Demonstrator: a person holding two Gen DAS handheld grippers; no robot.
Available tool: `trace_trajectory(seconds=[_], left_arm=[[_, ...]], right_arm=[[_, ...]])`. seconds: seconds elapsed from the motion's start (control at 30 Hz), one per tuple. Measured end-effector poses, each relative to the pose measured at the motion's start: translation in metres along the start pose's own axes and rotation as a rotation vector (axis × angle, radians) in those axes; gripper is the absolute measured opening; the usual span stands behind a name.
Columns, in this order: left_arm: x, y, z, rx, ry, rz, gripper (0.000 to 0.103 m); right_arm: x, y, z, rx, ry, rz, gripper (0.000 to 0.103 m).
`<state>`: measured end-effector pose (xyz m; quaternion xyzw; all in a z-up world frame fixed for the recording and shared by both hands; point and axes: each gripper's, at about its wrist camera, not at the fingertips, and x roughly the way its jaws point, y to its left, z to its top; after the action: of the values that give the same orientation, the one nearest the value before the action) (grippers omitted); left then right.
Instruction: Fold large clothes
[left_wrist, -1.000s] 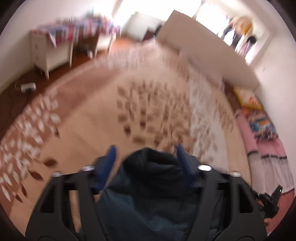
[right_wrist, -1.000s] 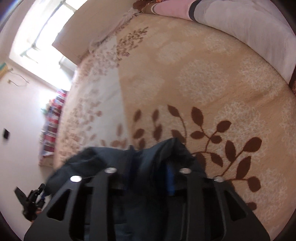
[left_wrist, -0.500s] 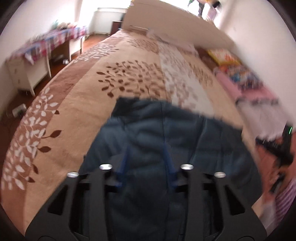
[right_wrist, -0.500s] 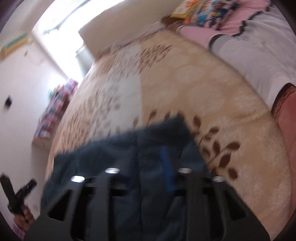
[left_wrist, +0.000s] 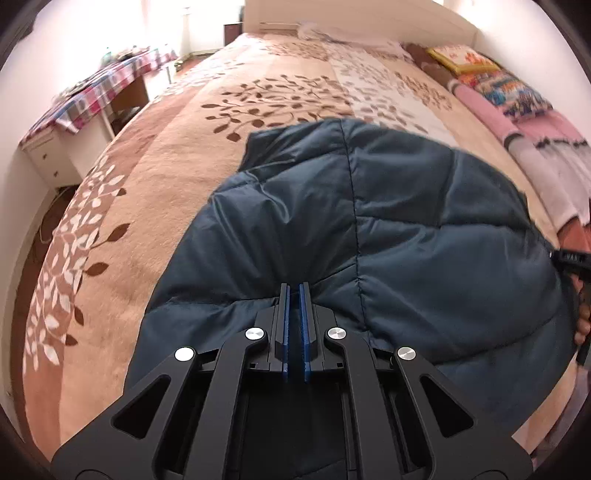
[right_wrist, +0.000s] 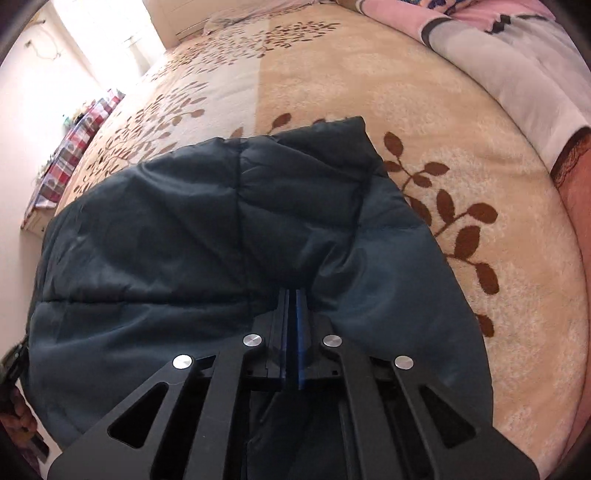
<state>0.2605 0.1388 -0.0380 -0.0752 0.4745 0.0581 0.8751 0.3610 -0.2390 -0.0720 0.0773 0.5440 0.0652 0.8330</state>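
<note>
A dark blue quilted jacket (left_wrist: 388, 229) is spread over the beige leaf-patterned bed cover (left_wrist: 166, 192), its far edge lying on the bed. My left gripper (left_wrist: 294, 290) is shut on the near edge of the jacket, blue pads pressed together on the fabric. In the right wrist view the same jacket (right_wrist: 184, 229) fills the middle, and my right gripper (right_wrist: 293, 295) is shut on its near edge too. The other gripper and the hand holding it show at the right edge of the left wrist view (left_wrist: 576, 266).
A table with a checked cloth (left_wrist: 99, 88) and a white drawer unit (left_wrist: 48, 155) stand left of the bed. Folded pink and grey blankets (left_wrist: 535, 147) and colourful pillows (left_wrist: 509, 88) lie along the right side. A white headboard (left_wrist: 369, 18) is at the far end.
Both grippers have closed on the jacket and pulled back and up. The jacket, bunched close to the cameras a second ago, now lies spread out over the bed.
</note>
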Motion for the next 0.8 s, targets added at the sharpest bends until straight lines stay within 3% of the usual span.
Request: trace_trajectory(seconds=[0.03, 0.07, 0.17, 0.2, 0.23, 0.27, 0.37, 0.4, 0.5, 0.6, 0.8], left_arm=[[-0.003, 0.002, 0.0, -0.015, -0.005, -0.004, 0.007], [-0.012, 0.006, -0.002, -0.049, -0.017, -0.025, 0.014], [-0.042, 0.023, -0.013, -0.15, -0.065, -0.072, 0.056], [-0.052, 0.029, -0.019, -0.173, -0.082, -0.08, 0.061], [-0.064, 0.036, -0.028, -0.195, -0.096, -0.092, 0.062], [-0.073, 0.042, -0.037, -0.211, -0.096, -0.094, 0.064], [-0.088, 0.059, -0.066, -0.283, -0.092, -0.1, 0.071], [-0.09, 0.065, -0.076, -0.319, -0.079, -0.112, 0.073], [-0.084, 0.081, -0.105, -0.453, -0.015, -0.189, 0.075], [-0.066, 0.086, -0.123, -0.563, 0.048, -0.266, 0.076], [-0.03, 0.084, -0.122, -0.735, 0.056, -0.373, 0.077]], right_arm=[[-0.005, -0.003, -0.001, 0.013, -0.009, 0.005, 0.002], [-0.012, -0.006, -0.004, 0.029, -0.02, 0.019, 0.003], [-0.035, -0.014, -0.015, 0.06, -0.047, 0.09, 0.003], [-0.044, -0.016, -0.018, 0.065, -0.059, 0.107, 0.004], [-0.061, -0.023, -0.03, 0.068, -0.084, 0.127, 0.007], [-0.069, -0.025, -0.036, 0.07, -0.096, 0.128, 0.018], [-0.108, -0.045, -0.079, 0.112, -0.149, 0.1, 0.065], [-0.12, -0.053, -0.096, 0.14, -0.17, 0.085, 0.069], [-0.139, -0.076, -0.138, 0.229, -0.175, 0.103, 0.078], [-0.135, -0.099, -0.17, 0.358, -0.122, 0.194, 0.08], [-0.104, -0.098, -0.18, 0.522, -0.061, 0.368, 0.083]])
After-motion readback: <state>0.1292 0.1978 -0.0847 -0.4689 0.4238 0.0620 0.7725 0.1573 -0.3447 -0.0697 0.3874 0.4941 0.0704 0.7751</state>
